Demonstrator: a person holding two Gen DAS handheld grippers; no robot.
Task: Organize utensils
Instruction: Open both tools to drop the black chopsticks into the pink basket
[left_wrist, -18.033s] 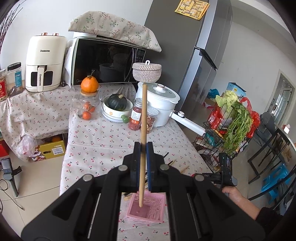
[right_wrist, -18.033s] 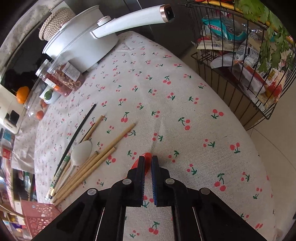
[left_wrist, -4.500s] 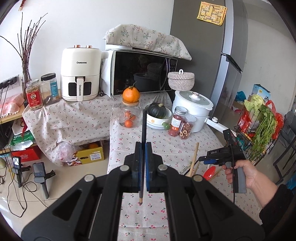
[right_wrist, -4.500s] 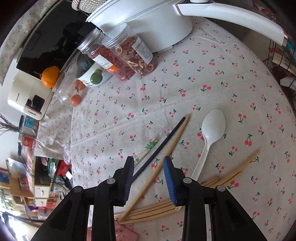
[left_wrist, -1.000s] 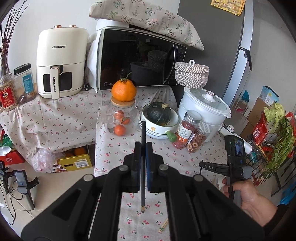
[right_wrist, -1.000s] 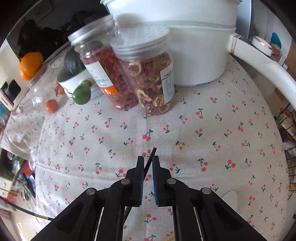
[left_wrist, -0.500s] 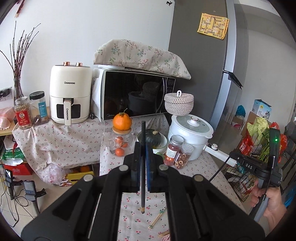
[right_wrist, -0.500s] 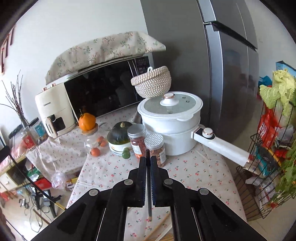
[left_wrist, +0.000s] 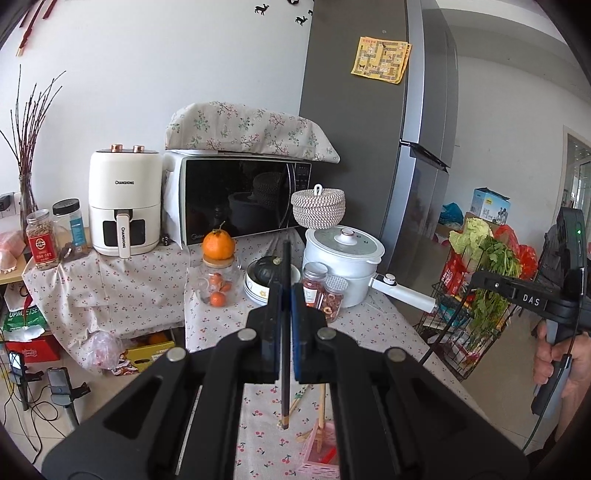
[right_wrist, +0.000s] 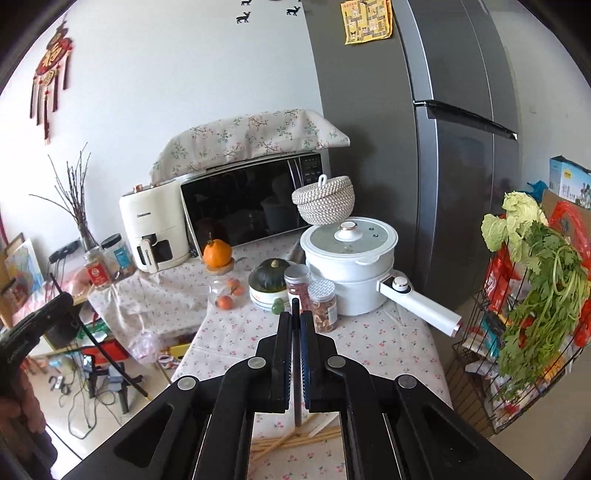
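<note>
My left gripper (left_wrist: 283, 295) is shut on a black chopstick (left_wrist: 285, 339), held upright high above the cherry-print table (left_wrist: 369, 332). My right gripper (right_wrist: 295, 321) is shut on a second black chopstick (right_wrist: 296, 369), also upright above the table. A pink slotted basket (left_wrist: 320, 450) stands low on the table below the left gripper, with a wooden chopstick (left_wrist: 322, 406) leaning in it. Several wooden chopsticks (right_wrist: 295, 439) lie on the table under the right gripper. The left gripper with its chopstick shows at the left edge of the right wrist view (right_wrist: 55, 306).
A white pot with a long handle (left_wrist: 343, 258), two spice jars (left_wrist: 325, 291), a bowl with a green squash (left_wrist: 266, 277) and a jar topped by an orange (left_wrist: 218, 273) stand at the table's far end. A wire rack of vegetables (right_wrist: 532, 314) stands right of the table.
Both grippers have risen higher above the table and tilted up, each still gripping its black chopstick. The pink basket has come into the left wrist view.
</note>
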